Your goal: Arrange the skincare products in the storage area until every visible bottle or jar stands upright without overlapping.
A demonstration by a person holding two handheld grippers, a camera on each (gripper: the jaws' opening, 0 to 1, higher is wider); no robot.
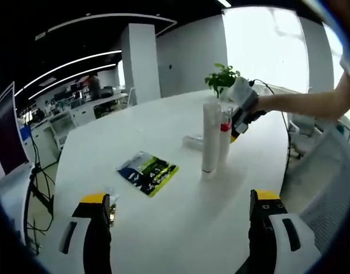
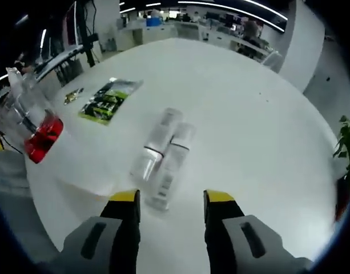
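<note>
Hazard, tipping: I read the tall white tube [image 1: 210,137] and the red-capped tube [image 1: 224,140] as standing upright and touching each other on the worktop [image 1: 220,228]. A push on either one would likely topple both.
Hazard, rolling: In the right gripper view two white bottles [image 2: 163,151] lie flat, side by side and touching. If I close on one off-centre, it could roll or drag its neighbour along.
Hazard, crowding: The clear red-capped container [image 2: 32,128] sits near the worktop edge at the left of that view. A wide sweep could knock it off.
Left tongs [image 1: 180,222]: Jaws apart, nothing between them. The upright tubes stand ahead, slightly right of centre and well apart from the jaw tips.
Right tongs [image 2: 172,206]: Jaws apart, empty. The lying bottles sit just ahead, their near ends between the lines of the jaws and close to the tips; contact is not evident.
Other items: A green-and-black sachet [image 1: 148,173] lies flat, left of the tubes. A small plant [image 1: 221,77] stands behind them.
Uncertainty: A clear object [image 1: 193,141] lies behind the tubes; through the distortion it appears to be a tipped bottle, but I cannot confirm it.
</note>
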